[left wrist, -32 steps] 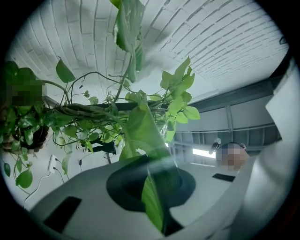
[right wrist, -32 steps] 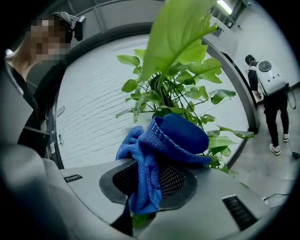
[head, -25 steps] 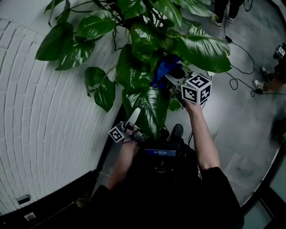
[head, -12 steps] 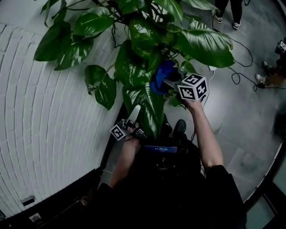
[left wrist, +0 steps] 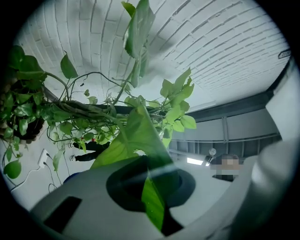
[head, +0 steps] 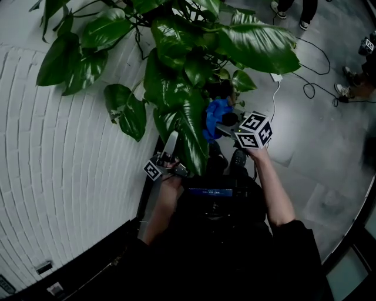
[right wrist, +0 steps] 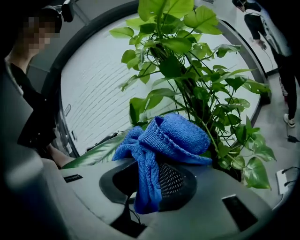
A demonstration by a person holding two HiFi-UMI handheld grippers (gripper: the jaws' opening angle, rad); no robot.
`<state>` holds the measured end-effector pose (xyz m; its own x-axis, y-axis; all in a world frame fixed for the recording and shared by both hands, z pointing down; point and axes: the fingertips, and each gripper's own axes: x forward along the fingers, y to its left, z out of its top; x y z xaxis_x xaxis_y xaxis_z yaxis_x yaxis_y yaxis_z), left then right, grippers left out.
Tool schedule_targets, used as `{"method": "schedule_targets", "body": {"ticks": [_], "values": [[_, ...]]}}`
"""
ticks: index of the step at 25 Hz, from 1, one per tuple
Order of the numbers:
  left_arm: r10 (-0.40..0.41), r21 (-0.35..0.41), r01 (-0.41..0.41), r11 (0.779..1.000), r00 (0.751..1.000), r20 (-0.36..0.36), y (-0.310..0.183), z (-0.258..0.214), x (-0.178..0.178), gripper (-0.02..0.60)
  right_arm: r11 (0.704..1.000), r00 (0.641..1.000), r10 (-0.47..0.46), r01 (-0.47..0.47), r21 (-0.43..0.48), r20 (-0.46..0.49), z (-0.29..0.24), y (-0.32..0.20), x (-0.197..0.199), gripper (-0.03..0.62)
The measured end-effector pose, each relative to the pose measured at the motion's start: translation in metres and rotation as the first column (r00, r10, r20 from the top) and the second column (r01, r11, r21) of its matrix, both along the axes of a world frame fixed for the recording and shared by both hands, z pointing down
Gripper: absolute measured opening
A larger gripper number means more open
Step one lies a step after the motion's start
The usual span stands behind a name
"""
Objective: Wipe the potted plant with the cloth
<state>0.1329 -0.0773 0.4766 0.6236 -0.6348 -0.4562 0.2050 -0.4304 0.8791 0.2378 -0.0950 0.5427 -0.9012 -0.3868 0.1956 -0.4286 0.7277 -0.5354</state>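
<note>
My left gripper (head: 171,142) is closed on the lower end of a long, glossy leaf (head: 189,132) of the potted plant (head: 176,64). In the left gripper view the leaf blade (left wrist: 136,136) runs straight down into the pinched jaws of the gripper (left wrist: 152,190), and the rest of the vine spreads out behind it against the white brick wall (left wrist: 211,51).

My right gripper (head: 227,121) is clamped on the blue cloth (head: 215,116). In the right gripper view the cloth (right wrist: 164,136) is bunched into a fat fold above the jaws, with a strip of it hanging down between them. From the head view the cloth sits just beside the right edge of the held leaf, under the plant's big upper leaves; I cannot tell whether it touches the leaf.

The plant stands next to the wall (head: 64,194), on a grey floor (head: 317,147). Dark cables (head: 311,88) lie across that floor, well apart from the plant. Another person's feet (head: 288,9) show at the top edge.
</note>
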Motion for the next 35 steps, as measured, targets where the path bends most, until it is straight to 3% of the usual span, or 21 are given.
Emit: {"method": "schedule_targets", "body": {"ticks": [13,19,23,26,29,31,33,35], "values": [[-0.052,-0.019,0.052,0.998,0.998,-0.036,0.003,-0.001,0.009,0.021,0.985,0.985,-0.17,0.168,0.047,0.032,-0.001,0.085,-0.023,0.107],[-0.085,-0.033,0.082,0.996,0.992,-0.091,0.001,-0.004,0.011,0.021,0.967,0.967,-0.251,0.252,0.036,-0.042,0.022,0.119,-0.032,0.107],[-0.092,-0.034,0.09,0.995,0.993,-0.07,0.002,-0.004,0.015,0.021,0.958,0.954,-0.285,0.287,0.012,-0.091,0.041,0.139,-0.029,0.107],[-0.083,-0.035,0.084,0.996,0.996,0.033,0.005,0.001,0.02,0.021,0.97,0.967,-0.244,0.244,-0.009,-0.077,0.046,0.14,-0.012,0.107],[-0.06,-0.034,0.067,0.997,0.979,0.193,0.011,0.011,0.022,0.025,0.992,0.992,-0.116,0.114,-0.051,-0.056,0.051,0.133,0.03,0.107],[-0.05,-0.032,0.062,0.998,0.958,0.284,0.015,0.017,0.017,0.081,0.997,0.998,-0.017,0.012,-0.076,-0.063,0.055,0.123,0.067,0.107],[-0.057,-0.025,0.071,0.997,0.928,0.368,0.019,0.022,0.006,0.191,0.993,0.994,0.079,-0.085,-0.081,-0.081,0.052,0.108,0.106,0.107],[-0.075,-0.012,0.089,0.996,0.897,0.436,0.024,0.023,-0.008,0.239,0.982,0.98,0.171,-0.178,-0.063,-0.098,0.042,0.093,0.14,0.107]]}}
